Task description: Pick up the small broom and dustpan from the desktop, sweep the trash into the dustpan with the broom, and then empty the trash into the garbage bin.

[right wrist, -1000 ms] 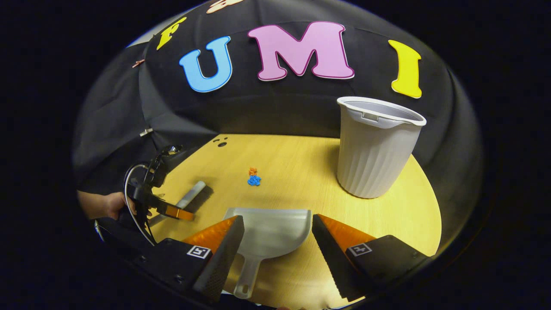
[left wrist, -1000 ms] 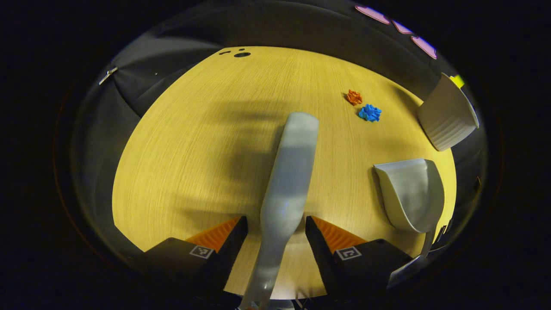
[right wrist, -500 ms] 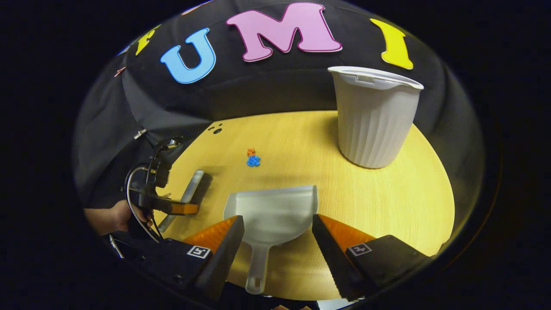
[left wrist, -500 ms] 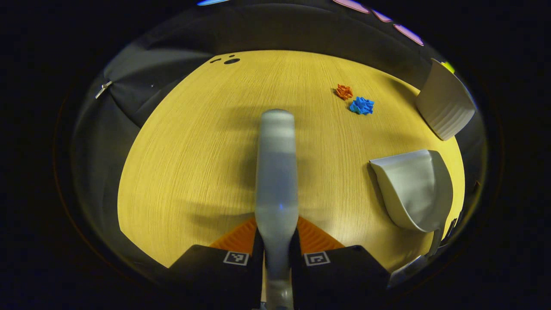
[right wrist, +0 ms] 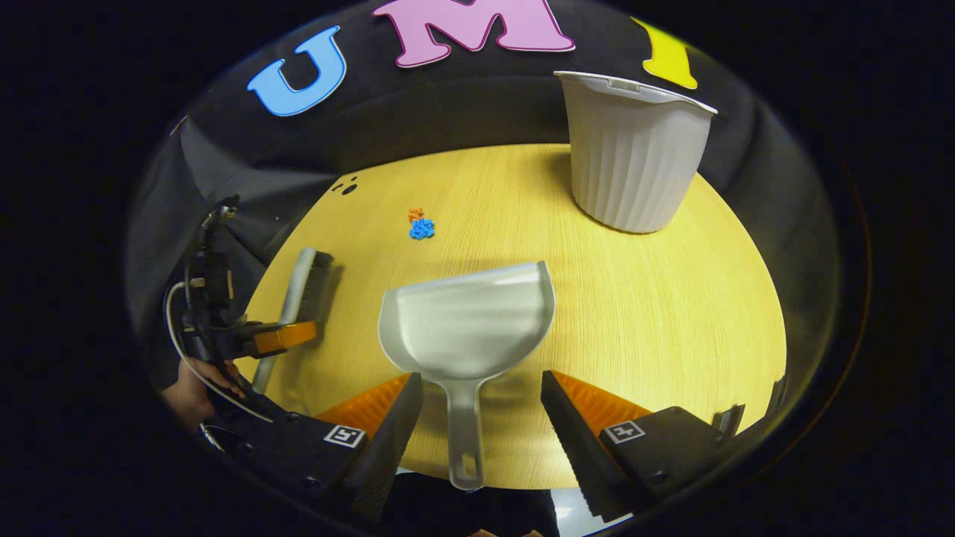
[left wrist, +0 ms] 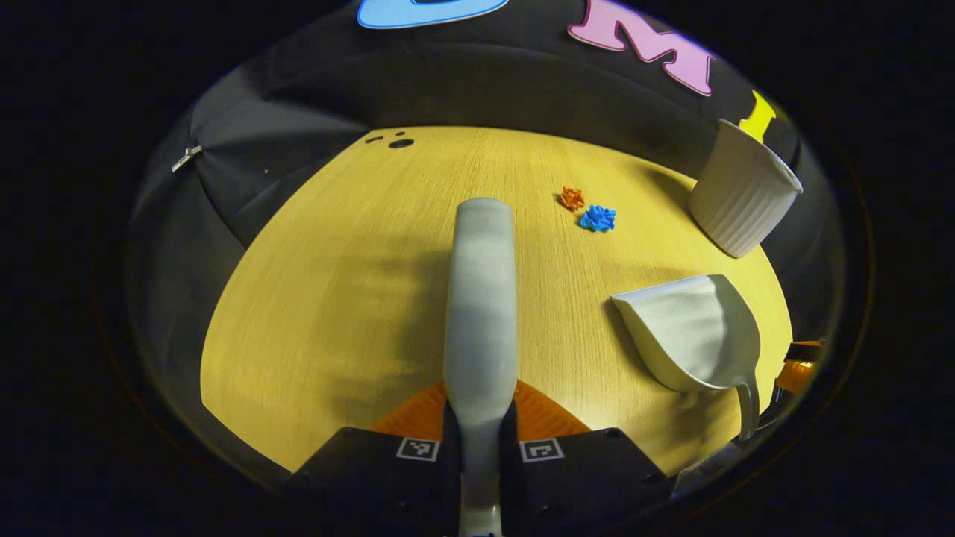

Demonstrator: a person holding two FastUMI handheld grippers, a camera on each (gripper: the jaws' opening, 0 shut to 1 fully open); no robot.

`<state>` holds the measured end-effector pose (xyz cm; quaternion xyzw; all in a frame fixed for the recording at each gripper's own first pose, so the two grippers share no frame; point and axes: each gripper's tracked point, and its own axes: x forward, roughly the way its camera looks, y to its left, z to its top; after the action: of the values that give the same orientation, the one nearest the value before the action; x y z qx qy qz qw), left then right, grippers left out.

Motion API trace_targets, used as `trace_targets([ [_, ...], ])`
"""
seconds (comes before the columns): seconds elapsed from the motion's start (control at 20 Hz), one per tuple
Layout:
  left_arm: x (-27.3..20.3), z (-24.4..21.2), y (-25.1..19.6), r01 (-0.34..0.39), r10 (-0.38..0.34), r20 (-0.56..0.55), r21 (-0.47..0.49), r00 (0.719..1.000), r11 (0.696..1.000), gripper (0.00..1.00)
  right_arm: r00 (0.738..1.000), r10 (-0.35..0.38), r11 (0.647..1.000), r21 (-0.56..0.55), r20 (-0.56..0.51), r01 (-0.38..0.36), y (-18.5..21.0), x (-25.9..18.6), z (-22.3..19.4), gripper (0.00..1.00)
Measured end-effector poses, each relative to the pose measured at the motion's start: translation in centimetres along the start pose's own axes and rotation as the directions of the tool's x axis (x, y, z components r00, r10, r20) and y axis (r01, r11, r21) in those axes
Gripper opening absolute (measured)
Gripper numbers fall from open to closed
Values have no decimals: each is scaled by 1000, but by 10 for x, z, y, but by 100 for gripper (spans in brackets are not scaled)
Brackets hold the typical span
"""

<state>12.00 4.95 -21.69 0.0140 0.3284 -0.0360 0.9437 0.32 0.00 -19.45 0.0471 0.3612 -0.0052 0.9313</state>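
Observation:
My left gripper (left wrist: pixel 479 429) is shut on the handle of the small grey broom (left wrist: pixel 481 298), which points away over the wooden desktop (left wrist: pixel 336 283). In the right gripper view the same broom (right wrist: pixel 298 287) shows dark bristles and sits in the far-off left gripper (right wrist: pixel 257 339). The grey dustpan (right wrist: pixel 466 321) lies flat, its handle between the fingers of my open right gripper (right wrist: pixel 477 410), untouched. Orange trash (left wrist: pixel 572 198) and blue trash (left wrist: pixel 598 218) lie together toward the far side. The white ribbed garbage bin (right wrist: pixel 630 153) stands at the back right.
Small dark holes (left wrist: pixel 399 142) mark the desktop's far left edge. A hand (right wrist: pixel 190 388) holds the left gripper at the table's left side. Black cloth surrounds the table.
My left gripper closed on the broom handle and raised it a little. My right gripper moved forward, so the dustpan handle now lies between its open fingers.

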Motion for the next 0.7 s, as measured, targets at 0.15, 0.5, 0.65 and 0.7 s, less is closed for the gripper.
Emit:
trace_targets([
  [0.15, -26, -6, 9, 37, -36, 40, -34, 999, 999, 25, 998, -30, 1000, 7, -62, 31, 10, 15, -18, 99],
  [0.5, -79, -26, 27, 184, -172, 96, -140, 980, 973, 23, 960, -230, 973, -70, -158, 222, -4, 52, -51, 99],
  [0.65, -87, -33, 42, 180, -170, 109, -91, 979, 979, 25, 948, -256, 965, -105, -189, 240, -3, 67, -57, 99],
  [0.7, -87, -33, 46, 174, -164, 114, -82, 980, 981, 25, 946, -260, 964, -112, -196, 242, -2, 71, -58, 99],
])
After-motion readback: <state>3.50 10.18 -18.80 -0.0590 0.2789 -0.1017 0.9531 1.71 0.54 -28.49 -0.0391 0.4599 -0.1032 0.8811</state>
